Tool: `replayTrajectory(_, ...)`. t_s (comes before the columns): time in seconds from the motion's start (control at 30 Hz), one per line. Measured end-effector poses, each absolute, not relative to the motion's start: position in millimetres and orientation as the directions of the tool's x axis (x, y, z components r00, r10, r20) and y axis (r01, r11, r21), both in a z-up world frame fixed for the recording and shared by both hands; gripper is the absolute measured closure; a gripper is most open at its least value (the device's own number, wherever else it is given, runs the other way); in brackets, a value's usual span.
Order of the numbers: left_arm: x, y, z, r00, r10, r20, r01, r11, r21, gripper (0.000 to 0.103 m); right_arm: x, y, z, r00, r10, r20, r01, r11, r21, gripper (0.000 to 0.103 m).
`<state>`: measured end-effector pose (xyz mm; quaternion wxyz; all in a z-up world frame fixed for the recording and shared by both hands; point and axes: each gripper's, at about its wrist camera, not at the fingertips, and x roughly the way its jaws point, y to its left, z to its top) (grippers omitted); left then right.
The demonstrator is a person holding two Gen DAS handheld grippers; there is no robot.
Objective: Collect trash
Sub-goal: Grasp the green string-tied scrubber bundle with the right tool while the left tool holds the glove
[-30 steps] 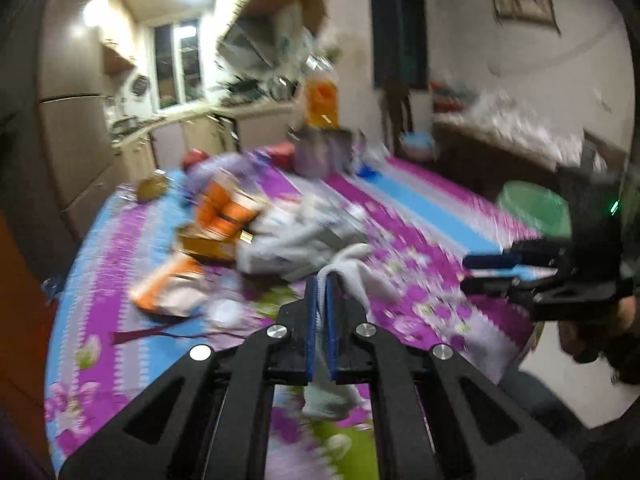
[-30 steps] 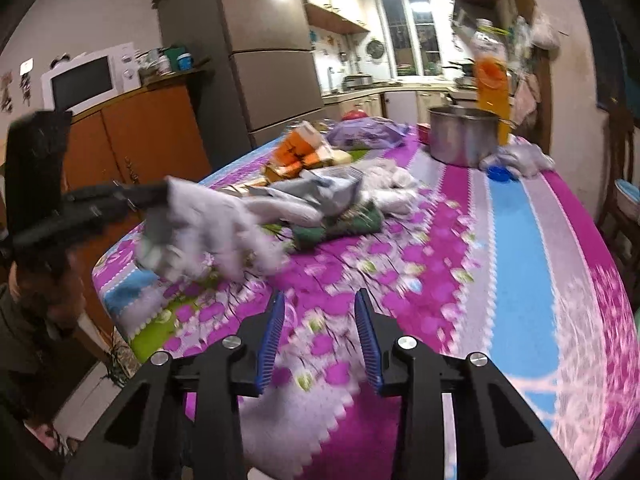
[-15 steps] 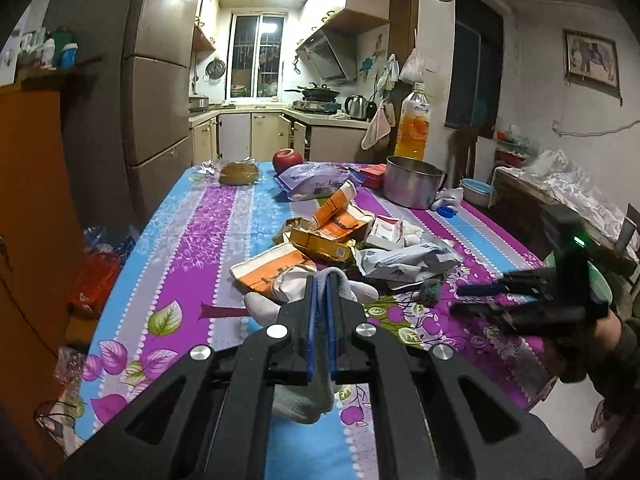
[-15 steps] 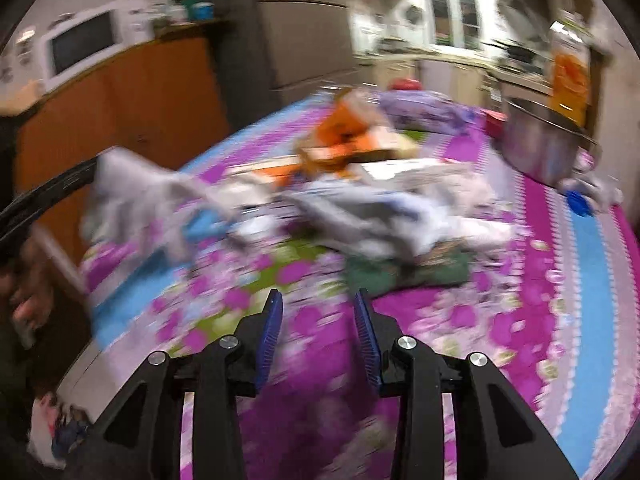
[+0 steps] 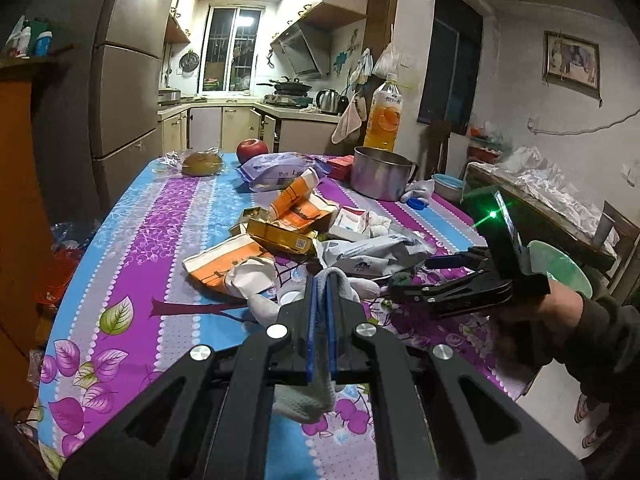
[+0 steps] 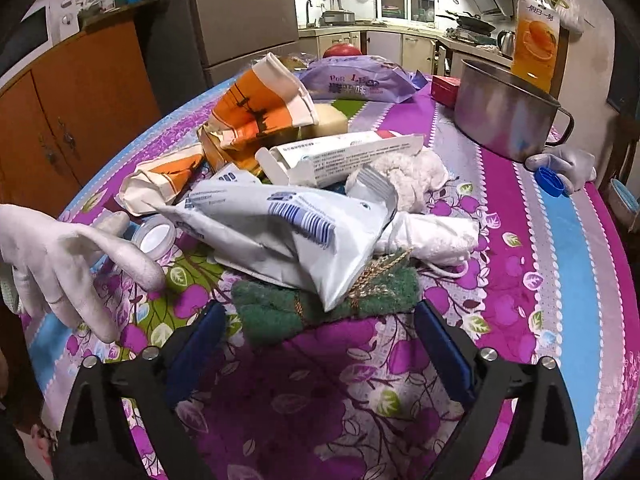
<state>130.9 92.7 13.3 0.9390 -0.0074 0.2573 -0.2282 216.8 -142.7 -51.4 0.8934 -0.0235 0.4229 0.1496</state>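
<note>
Left tool (image 5: 321, 292) was clamped shut on a white glove (image 5: 308, 396); the glove hung out both ends of the jaws, its fingers drooping over the near left part of the desk (image 5: 132, 240). In the right view the same glove (image 6: 60, 256) showed at the left edge, fingers spread just above the cloth.

Right tool (image 6: 320, 320) was opening, jaws already wide, nothing pinched between them. It pointed down at the near edge of the trash pile, with a green pad (image 6: 320, 300) lying just beyond the tips and between the jaw lines, not touched as far as I could tell.

Pile sat mid-desk: a white foil bag (image 6: 288, 232) on top of the pad, a long white box (image 6: 344, 152) behind it, orange wrappers (image 6: 260, 108) further left and far, a crumpled tissue (image 6: 404, 176) right of the box. A clear lid (image 6: 154, 232) lay left of the bag, near the glove fingers.

Far right: steel pot (image 6: 500, 112), juice bottle (image 6: 536, 32) behind it, blue cap (image 6: 550, 182) near it.
</note>
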Motion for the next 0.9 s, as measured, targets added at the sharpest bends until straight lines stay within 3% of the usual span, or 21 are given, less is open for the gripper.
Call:
replayTrajectory(0.1,130.6,90.2,13.8,0.761,-0.436,-0.480,0.429,0.894,-0.131,0.100,212.2,-147.0,-52.4,0.592,0.263,-0.762,-0.290,0.951,0.103,0.054)
replayTrajectory(0.13,129.7,88.8,14.9,0.761,-0.440,-0.477,0.433,0.892,-0.131,0.100,207.5,-147.6,-51.2,0.589,0.276,-0.760,-0.299,0.948,0.113,0.060)
replayTrajectory(0.2,128.9,85.7,16.9,0.762,-0.444,-0.471,0.440,0.889,-0.126,0.100,194.9,-148.9,-48.4,0.595,0.292,-0.749,-0.314,0.942,0.118,0.082)
replayTrajectory(0.3,126.2,80.5,22.2,0.764,-0.454,-0.458,0.449,0.884,-0.127,0.100,173.9,-155.5,-43.2,0.615,0.323,-0.719,-0.325,0.935,0.142,0.092)
replayTrajectory(0.47,124.5,70.0,26.7,0.763,-0.458,-0.456,0.458,0.881,-0.119,0.100,157.3,-176.2,-40.0,0.617,0.367,-0.696,-0.281,0.929,0.241,0.090)
replayTrajectory(0.53,123.8,67.3,27.6,0.766,-0.453,-0.456,0.455,0.883,-0.114,0.100,160.7,-187.6,-37.2,0.633,0.367,-0.682,-0.233,0.930,0.284,0.056)
replayTrajectory(0.57,124.0,67.0,28.1,0.767,-0.452,-0.455,0.452,0.884,-0.116,0.100,164.8,-194.0,-34.9,0.643,0.378,-0.667,-0.209,0.923,0.322,0.023)
replayTrajectory(0.6,124.3,66.8,28.5,0.769,-0.449,-0.455,0.447,0.886,-0.118,0.100,168.4,-197.5,-32.9,0.652,0.381,-0.655,-0.194,0.920,0.342,0.018)
replayTrajectory(0.67,127.5,68.5,27.8,0.773,-0.441,-0.456,0.433,0.892,-0.128,0.100,184.4,-198.3,-34.3,0.634,0.392,-0.667,-0.166,0.911,0.377,0.019)
replayTrajectory(0.73,130.9,69.3,27.0,0.772,-0.439,-0.459,0.426,0.894,-0.138,0.100,199.6,-190.6,-41.4,0.607,0.384,-0.696,-0.151,0.915,0.374,0.027)
replayTrajectory(0.77,132.5,68.9,26.7,0.770,-0.442,-0.461,0.428,0.893,-0.141,0.100,208.0,-183.0,-48.2,0.586,0.366,-0.723,-0.139,0.924,0.356,0.038)
replayTrajectory(0.9,134.4,65.7,27.3,0.760,-0.461,-0.458,0.445,0.883,-0.151,0.100,217.5,-168.1,-49.3,0.607,0.287,-0.741,-0.113,0.954,0.277,0.050)
